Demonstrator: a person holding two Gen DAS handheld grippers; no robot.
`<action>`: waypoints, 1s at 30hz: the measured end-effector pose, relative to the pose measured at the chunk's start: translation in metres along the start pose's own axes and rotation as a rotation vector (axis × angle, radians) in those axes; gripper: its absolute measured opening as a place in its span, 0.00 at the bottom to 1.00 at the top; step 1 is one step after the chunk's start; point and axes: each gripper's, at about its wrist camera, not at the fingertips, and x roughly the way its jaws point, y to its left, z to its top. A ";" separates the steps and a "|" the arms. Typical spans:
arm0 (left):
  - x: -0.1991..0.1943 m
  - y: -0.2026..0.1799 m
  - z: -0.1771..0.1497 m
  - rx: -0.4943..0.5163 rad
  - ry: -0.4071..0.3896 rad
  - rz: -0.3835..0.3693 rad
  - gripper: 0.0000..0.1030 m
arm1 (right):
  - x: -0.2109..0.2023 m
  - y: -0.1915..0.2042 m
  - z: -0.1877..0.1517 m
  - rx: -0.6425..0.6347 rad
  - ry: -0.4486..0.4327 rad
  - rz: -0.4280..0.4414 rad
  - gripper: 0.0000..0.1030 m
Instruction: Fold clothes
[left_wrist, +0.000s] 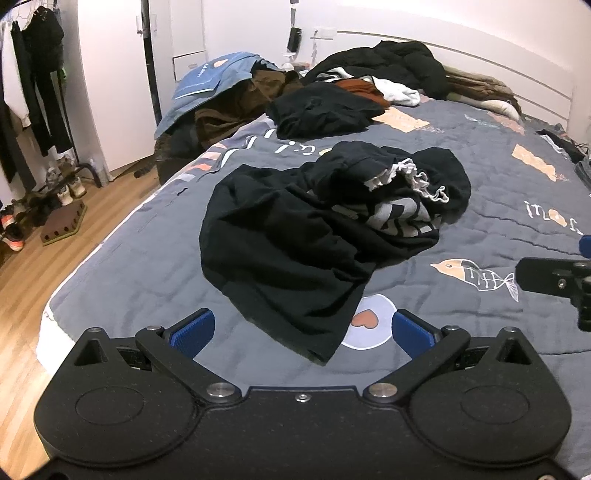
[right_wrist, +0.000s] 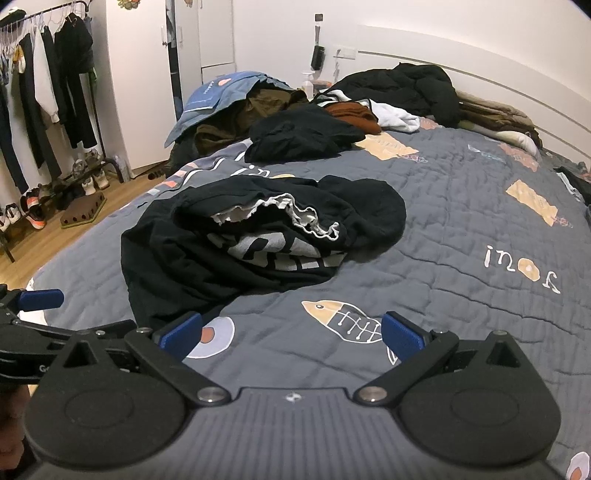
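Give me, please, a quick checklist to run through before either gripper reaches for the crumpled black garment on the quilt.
1. Left gripper open and empty: ok.
2. Right gripper open and empty: ok.
3. Crumpled black garment with white print and frilly white trim lies apart from the other black heap: ok.
4. Near hem in front of the left gripper: ok.
5. Grey patterned quilt bare beside the garment for spreading: ok.
6. Which part is sleeve or collar: cannot tell.

I am seeing my black garment (left_wrist: 295, 236) showing grey-white lettering and a white frilled trim, lying on a grey-blue quilt (right_wrist: 461, 206) printed with an orange fish, peach patches and white letters; my blue finger pads (left_wrist: 192, 332) are flanking it.
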 end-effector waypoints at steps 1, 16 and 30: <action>0.000 0.001 -0.001 -0.007 -0.005 -0.004 1.00 | 0.000 0.000 0.000 0.001 -0.001 0.001 1.00; -0.005 0.009 -0.002 -0.065 -0.019 -0.077 1.00 | 0.004 0.003 0.000 0.003 -0.004 0.006 1.00; -0.007 0.011 -0.002 -0.082 -0.037 -0.055 1.00 | 0.003 0.006 0.004 0.001 -0.005 0.006 1.00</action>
